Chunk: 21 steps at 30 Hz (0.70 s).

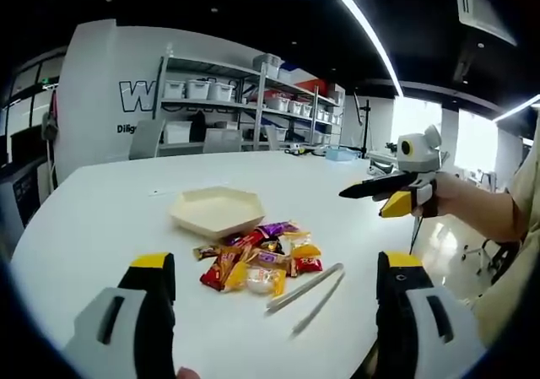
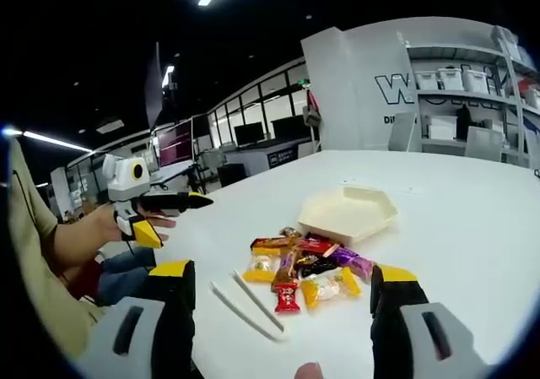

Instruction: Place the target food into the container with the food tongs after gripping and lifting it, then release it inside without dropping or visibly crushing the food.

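Snacks pile [image 1: 257, 261] sits mid worktop [image 1: 101, 219], just near of the beige hex container [image 1: 218, 208]; container w/ nothing inside. Tongs [image 1: 305, 288] lie flat just right of the pile, untouched. Your left tool [image 1: 274, 290] jaws spread wide, holding nothing, near edge. Your right tool [image 2: 278, 299] also spread, unloaded; in the left gripper view it hovers right, above the worktop.

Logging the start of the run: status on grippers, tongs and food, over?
Left gripper and right gripper open, empty. Tongs untouched on table beside snack pile. Tray empty behind pile; nothing blocking.
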### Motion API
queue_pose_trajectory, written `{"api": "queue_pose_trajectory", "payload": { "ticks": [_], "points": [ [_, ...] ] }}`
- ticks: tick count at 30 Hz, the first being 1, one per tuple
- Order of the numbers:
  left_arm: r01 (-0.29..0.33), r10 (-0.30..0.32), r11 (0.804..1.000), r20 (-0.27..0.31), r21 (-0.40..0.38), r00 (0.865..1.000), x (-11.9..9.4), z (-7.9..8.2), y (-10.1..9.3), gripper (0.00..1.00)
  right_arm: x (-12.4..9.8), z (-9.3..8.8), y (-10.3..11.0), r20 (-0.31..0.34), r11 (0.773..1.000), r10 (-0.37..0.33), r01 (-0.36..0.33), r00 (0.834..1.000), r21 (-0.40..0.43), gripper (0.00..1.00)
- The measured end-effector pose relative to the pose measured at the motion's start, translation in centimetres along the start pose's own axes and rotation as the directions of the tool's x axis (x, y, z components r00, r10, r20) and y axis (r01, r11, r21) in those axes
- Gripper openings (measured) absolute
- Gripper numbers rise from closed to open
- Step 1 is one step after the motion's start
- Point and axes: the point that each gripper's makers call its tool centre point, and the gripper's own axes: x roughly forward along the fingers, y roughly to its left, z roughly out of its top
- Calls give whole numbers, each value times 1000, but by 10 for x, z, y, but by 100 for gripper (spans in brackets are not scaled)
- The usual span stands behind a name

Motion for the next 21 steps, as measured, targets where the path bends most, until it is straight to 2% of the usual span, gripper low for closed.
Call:
{"api": "queue_pose_trajectory", "payload": {
  "ticks": [21],
  "points": [
    [3,-3,1000,-2,0,1000,1,-2,1,98,0,2,1,10,1000,3,-3,1000,2,84]
  ]
}}
